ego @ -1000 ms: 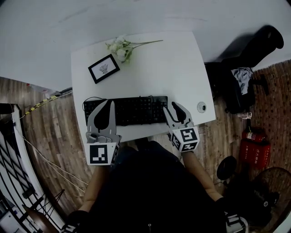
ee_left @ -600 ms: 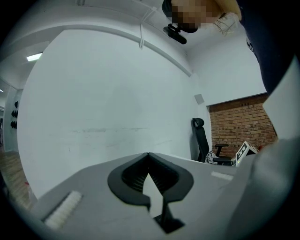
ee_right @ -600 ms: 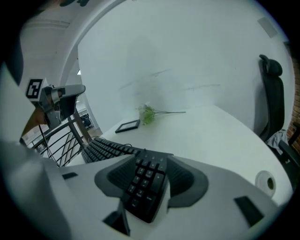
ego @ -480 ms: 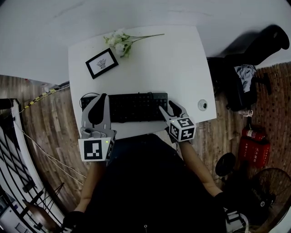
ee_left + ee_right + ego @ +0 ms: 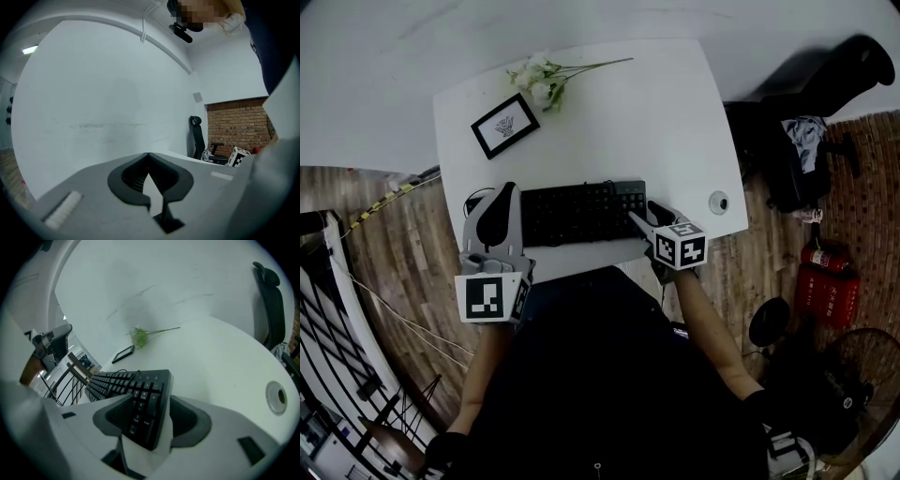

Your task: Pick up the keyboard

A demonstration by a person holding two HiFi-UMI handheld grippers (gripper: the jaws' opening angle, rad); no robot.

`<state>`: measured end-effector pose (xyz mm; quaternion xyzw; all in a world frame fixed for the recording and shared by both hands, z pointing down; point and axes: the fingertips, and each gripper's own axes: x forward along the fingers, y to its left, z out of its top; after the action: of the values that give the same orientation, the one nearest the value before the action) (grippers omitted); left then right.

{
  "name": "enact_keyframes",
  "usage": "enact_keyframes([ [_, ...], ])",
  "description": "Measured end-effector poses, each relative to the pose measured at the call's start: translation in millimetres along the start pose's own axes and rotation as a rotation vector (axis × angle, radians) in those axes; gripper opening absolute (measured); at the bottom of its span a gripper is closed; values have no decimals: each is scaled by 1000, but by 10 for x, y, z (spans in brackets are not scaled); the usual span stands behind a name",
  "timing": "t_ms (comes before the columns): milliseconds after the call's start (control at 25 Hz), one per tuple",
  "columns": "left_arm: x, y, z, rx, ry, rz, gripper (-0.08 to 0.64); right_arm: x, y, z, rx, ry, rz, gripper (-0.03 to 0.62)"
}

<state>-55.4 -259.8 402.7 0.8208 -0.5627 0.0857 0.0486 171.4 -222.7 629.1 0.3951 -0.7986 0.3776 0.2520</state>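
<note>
Right gripper view: right hand-held gripper (image 5: 150,399), jaws just opening, is straddling keyboard (image 5: 124,382) end unclamped; left hand-held gripper (image 5: 508,189) is hovering clenched, empty; one-ended lift probably risking slip.

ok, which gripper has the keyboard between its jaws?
The right gripper: its jaws have just been opening and straddle the right end of the keyboard. The left gripper is shut on nothing.

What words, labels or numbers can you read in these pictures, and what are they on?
Nothing can be read for certain.
Key legends on the keyboard: too blurred to read.
Label on the red fire extinguisher: too small to read.
The framed picture: a drawing, no words visible.
</note>
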Motion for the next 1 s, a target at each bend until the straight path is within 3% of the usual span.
enact_keyframes([
  [400, -34, 264, -24, -13, 36, -1, 11, 90, -134, -182, 170, 158, -15, 213],
  [720, -189, 498, -97, -42, 50, 29, 11, 115, -123, -184, 192, 219, -3, 199],
  [1000, -371, 759, -350, -56, 95, 58, 11, 85, -108, -147, 199, 252, -59, 195],
])
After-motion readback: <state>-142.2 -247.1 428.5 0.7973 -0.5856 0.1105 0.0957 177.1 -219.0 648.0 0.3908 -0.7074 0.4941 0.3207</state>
